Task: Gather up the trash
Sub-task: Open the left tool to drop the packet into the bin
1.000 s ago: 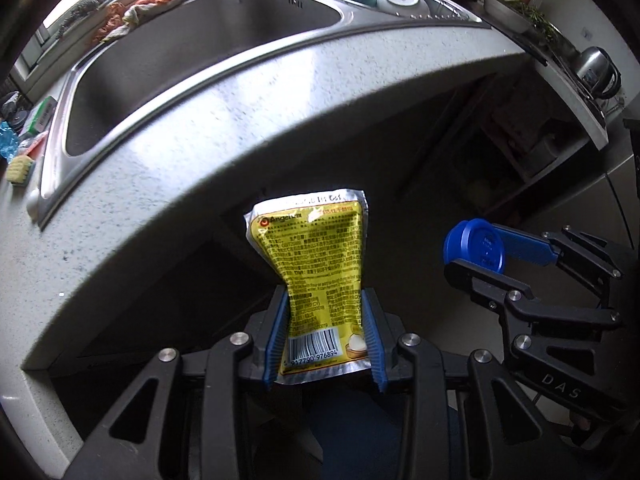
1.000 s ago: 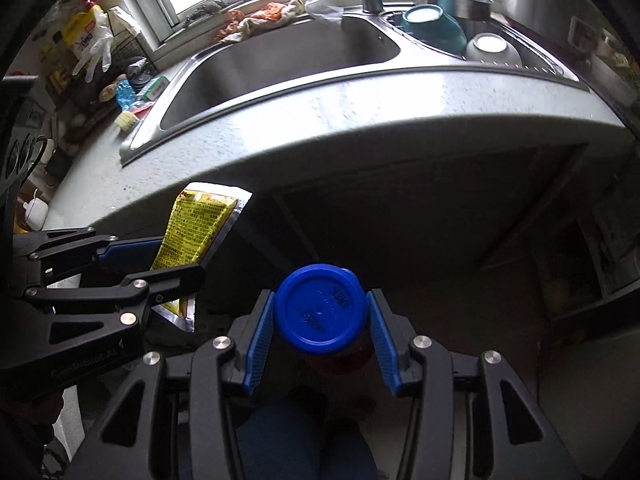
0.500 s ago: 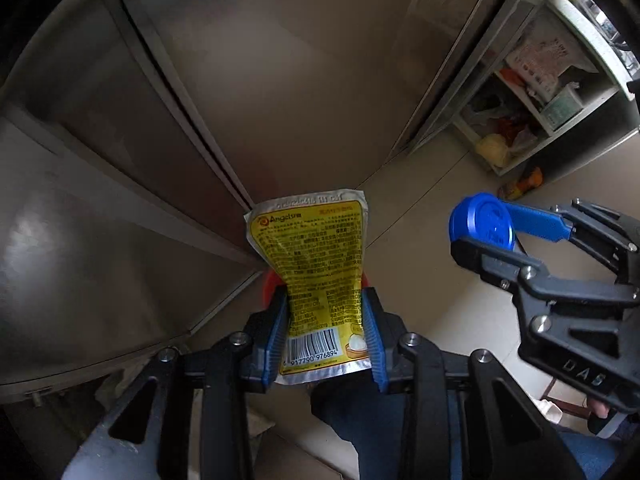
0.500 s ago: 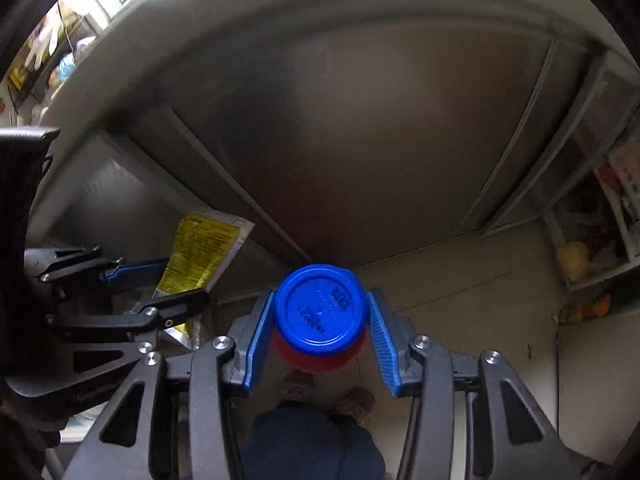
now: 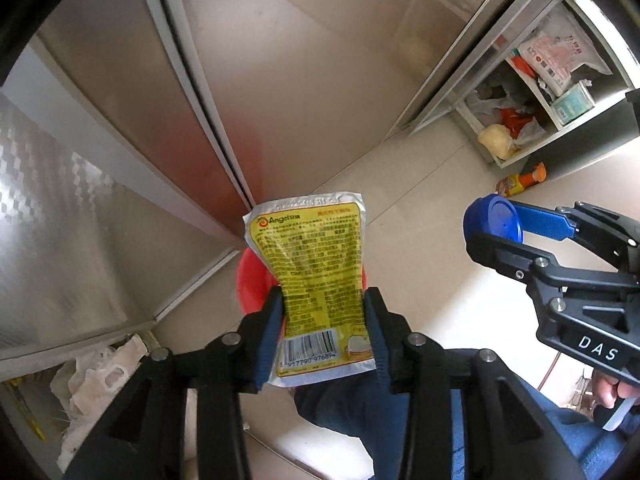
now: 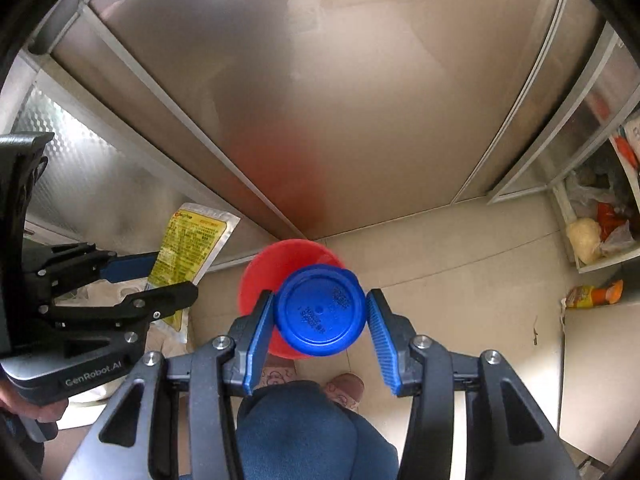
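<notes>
1. The left gripper (image 5: 323,294) is pointing steeply down, and its fingers have just been widening around a yellow foil packet with silver edges and a barcode (image 5: 312,256).
2. The yellow foil packet is standing upright between the blue pads, its side edges touching both of them and its printed top sticking out past the fingertips.
3. The right gripper (image 6: 319,296) is also aiming down, its fingers pinching a round container with a blue plastic lid (image 6: 320,308); the lid is facing the right wrist camera.
4. A round red plastic bin (image 6: 280,264) is sitting on the pale tiled floor (image 6: 440,248), close against the brushed metal cabinet doors (image 6: 320,100).
5. In the right wrist view the round container is covering the near part of the red bin's opening; in the left wrist view the packet is hiding most of the bin, with red rim showing on either side.
6. The two grippers are hanging side by side, near each other but apart.
7. A person's blue-trousered leg (image 6: 304,432) is filling the bottom of both views, with a brown slipper (image 6: 344,386) on the floor beside it.
8. A crumpled white plastic bag (image 5: 96,376) is lying at the lower left, and an orange bottle (image 6: 592,292) is lying on the floor near an open shelf of bags (image 5: 540,100).
</notes>
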The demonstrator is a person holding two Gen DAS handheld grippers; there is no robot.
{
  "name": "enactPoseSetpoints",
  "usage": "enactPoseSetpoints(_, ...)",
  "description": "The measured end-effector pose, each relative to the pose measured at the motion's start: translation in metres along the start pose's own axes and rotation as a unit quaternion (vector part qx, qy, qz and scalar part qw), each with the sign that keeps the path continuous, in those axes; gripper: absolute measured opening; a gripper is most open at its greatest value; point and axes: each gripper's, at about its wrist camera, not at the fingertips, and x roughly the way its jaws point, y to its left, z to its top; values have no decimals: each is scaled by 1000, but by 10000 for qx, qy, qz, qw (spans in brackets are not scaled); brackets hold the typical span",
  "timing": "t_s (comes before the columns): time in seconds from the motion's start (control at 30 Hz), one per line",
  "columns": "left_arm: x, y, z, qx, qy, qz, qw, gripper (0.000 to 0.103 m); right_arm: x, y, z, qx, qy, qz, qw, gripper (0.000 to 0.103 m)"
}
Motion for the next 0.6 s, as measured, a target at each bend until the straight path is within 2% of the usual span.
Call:
enactPoseSetpoints(0.03,-1,4,-3,-25,-31,-62,10000,48,-2,2,0,-12,3,-9,10000,44)
enactPoseSetpoints(0.1,-3,7,-7,-65,-64,-83,9999,77,-5,6,2,-17,6,7,10000,44)
enactPoseSetpoints(0.13,-5,8,-9,-42,-81,-41,9999,82,-7,6,1,-21,15,13,10000,44)
enactPoseSetpoints(0.3,-20,8,-17,24,-112,185,9998,88,-7,9,3,-76,70,42,9999,44)
enactPoseSetpoints(0.4,-30,20,-27,-165,-228,419,9987,92,-9,20,3,-181,115,84,9997,44)
enactPoseSetpoints(0.47,-36,28,-35,-304,-281,440,9982,93,-7,24,3,-264,153,137,9994,44)
enactPoseSetpoints(0.6,-40,45,-50,-532,-350,548,9965,103,0,41,3,-564,246,195,9979,44)
